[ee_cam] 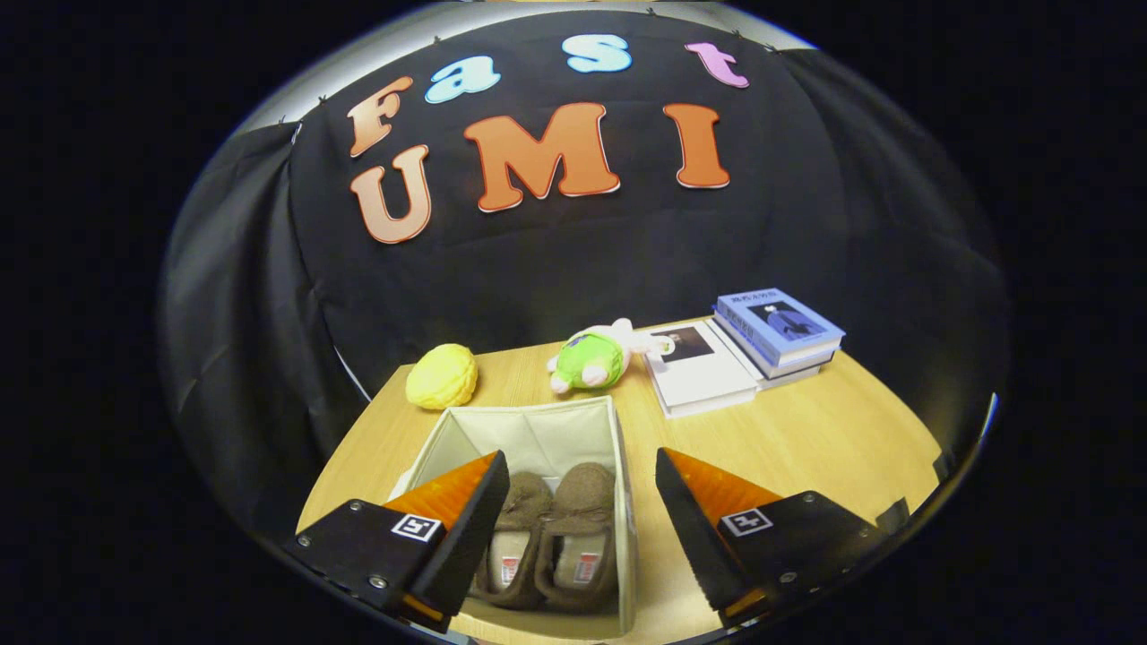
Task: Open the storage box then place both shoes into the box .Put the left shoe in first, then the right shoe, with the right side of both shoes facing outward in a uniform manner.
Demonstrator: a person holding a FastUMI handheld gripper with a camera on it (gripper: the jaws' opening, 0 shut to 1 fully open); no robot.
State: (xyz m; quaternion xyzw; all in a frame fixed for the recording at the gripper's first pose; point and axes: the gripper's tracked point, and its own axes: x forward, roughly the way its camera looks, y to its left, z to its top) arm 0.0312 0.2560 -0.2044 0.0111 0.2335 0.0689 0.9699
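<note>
My gripper (582, 528) spread wide, holding nothing, above fabric storage box (618, 448). Both brown slippers (551, 537) side by side inside box. I judge placing done; next, withdraw clear of box.

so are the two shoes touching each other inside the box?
Touching. In the gripper view the left shoe and right shoe lie side by side in the storage box, sides pressed together; the gripper is open above them.

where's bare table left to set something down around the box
Bare wooden table lies right of the beige fabric storage box, before the stacked books. Crowded behind: yellow knitted ball, green plush toy. Brown slippers fill the box; open gripper above.
</note>
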